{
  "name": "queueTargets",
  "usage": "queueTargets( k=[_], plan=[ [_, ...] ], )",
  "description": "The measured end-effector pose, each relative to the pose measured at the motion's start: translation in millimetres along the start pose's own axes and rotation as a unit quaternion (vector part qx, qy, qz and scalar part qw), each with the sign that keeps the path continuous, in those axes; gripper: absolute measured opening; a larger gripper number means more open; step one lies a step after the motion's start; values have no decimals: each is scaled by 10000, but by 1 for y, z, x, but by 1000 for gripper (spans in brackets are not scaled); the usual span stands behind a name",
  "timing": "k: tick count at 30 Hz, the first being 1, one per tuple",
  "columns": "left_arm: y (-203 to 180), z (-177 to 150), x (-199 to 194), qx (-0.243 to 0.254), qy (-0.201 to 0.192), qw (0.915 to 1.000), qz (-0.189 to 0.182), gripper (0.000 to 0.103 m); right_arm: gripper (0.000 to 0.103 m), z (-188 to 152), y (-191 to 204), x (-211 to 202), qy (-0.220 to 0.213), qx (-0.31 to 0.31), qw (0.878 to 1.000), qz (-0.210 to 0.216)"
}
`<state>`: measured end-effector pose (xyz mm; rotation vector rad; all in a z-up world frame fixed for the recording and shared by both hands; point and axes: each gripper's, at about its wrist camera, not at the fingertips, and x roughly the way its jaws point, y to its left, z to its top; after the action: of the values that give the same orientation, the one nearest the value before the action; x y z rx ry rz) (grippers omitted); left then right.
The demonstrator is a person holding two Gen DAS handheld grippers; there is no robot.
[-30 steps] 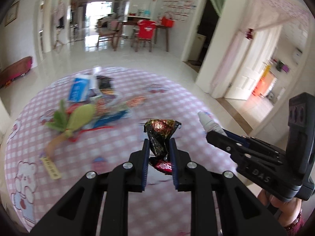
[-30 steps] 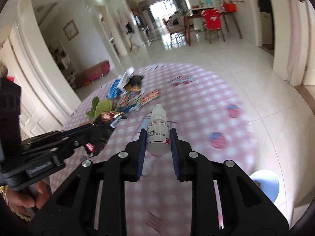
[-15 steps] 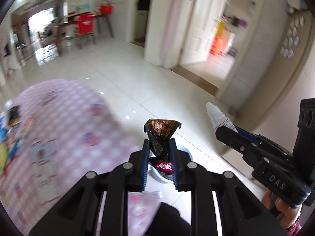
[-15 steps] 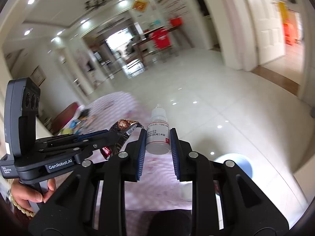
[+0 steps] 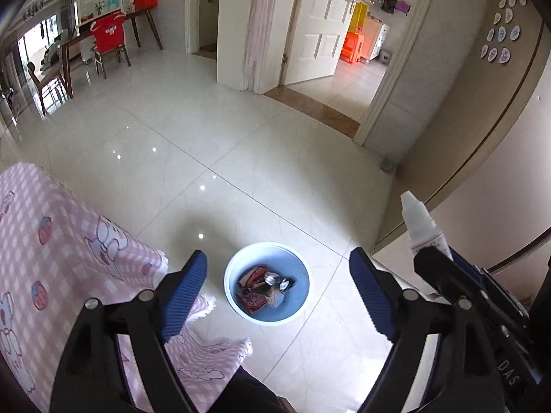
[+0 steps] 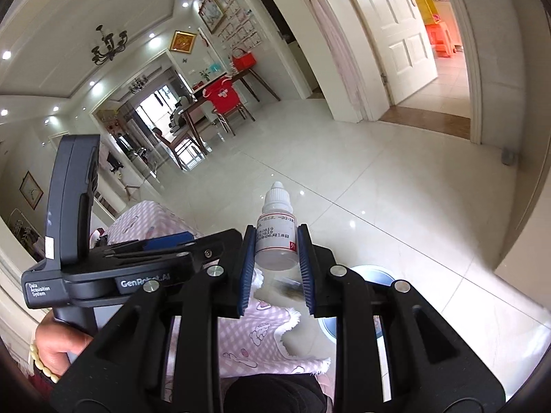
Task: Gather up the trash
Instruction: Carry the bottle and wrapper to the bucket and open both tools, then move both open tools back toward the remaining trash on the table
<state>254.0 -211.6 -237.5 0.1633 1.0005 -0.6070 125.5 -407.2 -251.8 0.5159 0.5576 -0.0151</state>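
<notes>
The blue basin (image 5: 296, 304) sits on the pale tiled floor (image 5: 206, 130) in the lower middle of the left wrist view, just beside the fringed edge of the pink checked cloth (image 5: 69, 251) that hangs off the desk at the lower left. Inside it lies a small heap of crumpled wrappers (image 5: 263, 290), red and dark.

The left tongs (image 5: 277, 294) hang directly above the basin with the 2 blue pads wide apart and nothing between them, so their share of the trash looks delivered.

The dropper bottle (image 6: 277, 237), white with a printed label and a pointed cap, is upright and clamped between the pads of the right tongs (image 6: 275, 270). In the left wrist view it shows at the right edge of the frame, off to the side of the basin and not over it. In the right wrist view only a slice of the basin's rim appears low in the frame, partly hidden behind the tongs.

The step in hand, as I judge it, is dropping the bottle. To do it well, carry the right tongs sideways until the bottle is over the middle of the basin, lower them close to the rim, and only then part the pads. A hard, rounded bottle released from high up may bounce or roll out across the slick tiles. The left tongs should pull clear first so the 2 tools do not knock together.
</notes>
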Motion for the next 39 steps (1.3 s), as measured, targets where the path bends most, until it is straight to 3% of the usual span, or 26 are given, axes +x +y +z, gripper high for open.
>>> queueTargets(
  k=[8, 25, 26, 27, 28, 30, 39],
  plan=[
    [16, -12, -6, -131, 35, 9996, 235, 83, 24, -7, -1, 9, 165, 27, 9999, 37],
    [39, -9, -30, -326, -297, 9976, 525, 83, 25, 8, -3, 29, 149, -79, 9999, 29],
    [41, -9, -31, -341, -311, 9974, 548, 83, 28, 6, -4, 32, 119, -84, 9999, -39],
    [44, -8, -30, -360, -315, 9972, 570, 83, 38, 8, -6, 35, 130, -77, 9998, -108],
    [46, -8, -30, -377, -316, 9971, 579, 83, 65, 8, -8, 39, 159, -54, 9997, -186],
    [51, -8, -32, -405, -321, 9970, 578, 83, 68, 7, -12, 42, 102, 11, 9994, -329],
    [64, -12, -37, -499, -330, 9968, 538, 83, 68, -1, -7, 44, 268, -37, 9994, -233]
  ],
)
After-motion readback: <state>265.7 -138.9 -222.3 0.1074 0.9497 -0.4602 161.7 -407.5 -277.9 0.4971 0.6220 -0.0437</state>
